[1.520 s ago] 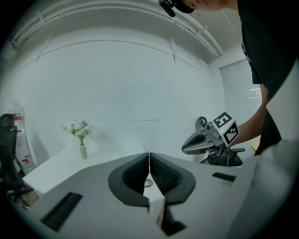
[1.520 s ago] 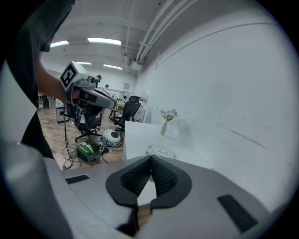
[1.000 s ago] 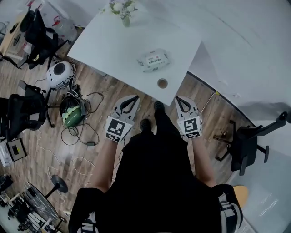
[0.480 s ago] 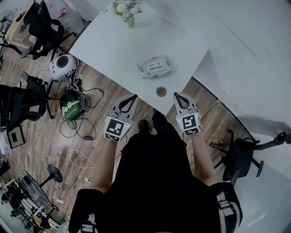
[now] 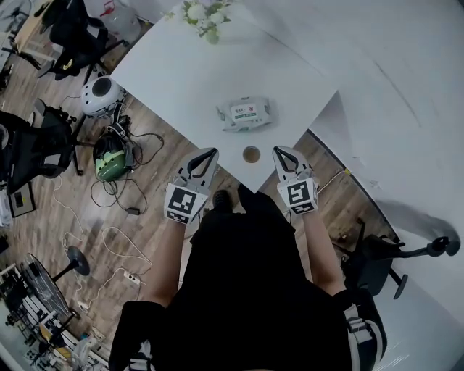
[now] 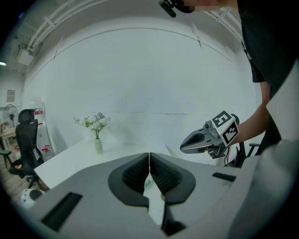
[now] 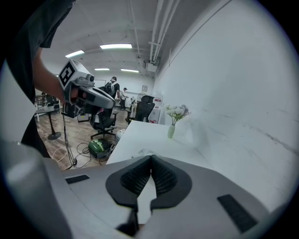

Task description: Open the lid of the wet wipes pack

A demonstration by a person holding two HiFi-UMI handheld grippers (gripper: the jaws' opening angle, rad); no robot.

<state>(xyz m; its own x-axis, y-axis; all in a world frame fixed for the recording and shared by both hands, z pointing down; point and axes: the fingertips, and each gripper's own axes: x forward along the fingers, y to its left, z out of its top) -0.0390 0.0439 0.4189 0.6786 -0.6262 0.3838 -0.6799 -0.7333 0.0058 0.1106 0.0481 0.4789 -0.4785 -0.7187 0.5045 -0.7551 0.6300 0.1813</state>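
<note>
The wet wipes pack lies flat on the white table, a little in from the near edge and toward the table's right corner. Its lid faces up and lies closed. A pale label on top carries red and green print, too small to read. Just nearer the person, close to the table edge, sits a small round brownish disc, apart from the pack. At the far end of the table stands a vase of white flowers, well apart from both.

The left gripper and right gripper hover at the near edge, either side of the disc, tips pointing toward the pack without touching it. In each gripper view the jaws meet at their tips, with nothing between them. Each gripper's cube shows black-and-white square markers, no words.

The tabletop around the pack is bare on all sides. A white wall runs along the table's right. On the wooden floor to the left lie cables, a green object and office chairs.
</note>
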